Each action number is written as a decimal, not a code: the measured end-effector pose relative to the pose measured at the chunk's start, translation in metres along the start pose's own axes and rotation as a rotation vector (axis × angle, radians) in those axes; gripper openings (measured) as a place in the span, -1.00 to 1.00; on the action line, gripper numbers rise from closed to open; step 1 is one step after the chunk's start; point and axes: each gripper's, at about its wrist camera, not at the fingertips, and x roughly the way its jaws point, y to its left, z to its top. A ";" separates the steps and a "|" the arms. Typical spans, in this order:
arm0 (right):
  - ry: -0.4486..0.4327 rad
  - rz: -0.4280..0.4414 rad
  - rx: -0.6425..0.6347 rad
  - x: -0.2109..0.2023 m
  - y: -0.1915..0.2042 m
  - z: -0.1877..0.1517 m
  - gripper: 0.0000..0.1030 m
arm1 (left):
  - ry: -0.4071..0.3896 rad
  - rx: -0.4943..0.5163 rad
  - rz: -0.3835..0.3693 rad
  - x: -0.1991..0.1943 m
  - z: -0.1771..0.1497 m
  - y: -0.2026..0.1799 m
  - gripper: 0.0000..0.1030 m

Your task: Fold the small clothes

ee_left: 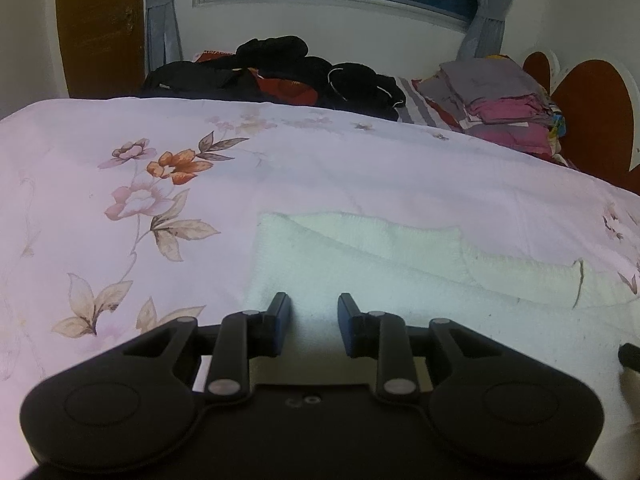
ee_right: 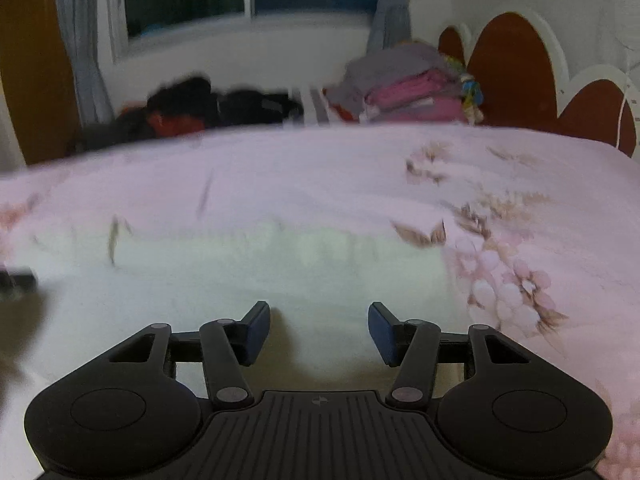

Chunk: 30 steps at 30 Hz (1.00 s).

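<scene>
A white fuzzy knit garment (ee_left: 400, 280) lies flat on the pale pink bed cover with printed flowers (ee_left: 160, 184), at the near edge of the bed. It has a fold across its far part, so a strip of the cloth lies doubled there.

The left gripper (ee_left: 314, 320) hangs low over the left part of the white garment. Its two black fingers with blue pads (ee_left: 284, 320) stand a small way apart, and nothing is pinched between them; only the white cloth shows below the gap. You cannot tell if the tips touch the cloth.

The right gripper (ee_right: 319, 328) hangs over the right part of the same garment (ee_right: 280, 272), near its right edge. Its fingers stand wider apart than the left ones, and nothing is between them either (this view is blurry, so small things are hard to see).

At the far side of the bed sits a heap of black and red clothes (ee_left: 288, 72). To the right of it is a neat stack of folded grey and pink cloth (ee_left: 500, 100), close to the brown rounded headboard (ee_left: 592, 112). A window with grey curtains (ee_left: 160, 8) is on the far wall.
</scene>
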 end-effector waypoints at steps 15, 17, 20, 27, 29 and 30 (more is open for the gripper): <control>-0.026 0.094 -0.030 -0.041 0.021 -0.017 0.05 | -0.005 0.048 -0.055 -0.043 -0.025 -0.019 -0.47; -0.013 0.085 -0.041 -0.041 0.018 -0.020 0.06 | 0.009 0.058 -0.050 -0.043 -0.032 -0.020 -0.46; 0.016 0.054 -0.038 -0.040 0.007 -0.026 0.06 | 0.013 0.073 -0.033 -0.039 -0.040 -0.018 -0.43; 0.042 0.017 0.017 -0.047 -0.028 -0.037 0.06 | 0.008 0.079 -0.010 -0.042 -0.043 -0.016 -0.41; 0.044 -0.005 -0.019 -0.047 -0.028 -0.040 0.05 | 0.006 0.088 -0.001 -0.042 -0.044 -0.018 -0.41; 0.056 -0.009 -0.033 -0.044 -0.028 -0.043 0.06 | 0.005 0.092 0.004 -0.042 -0.045 -0.019 -0.41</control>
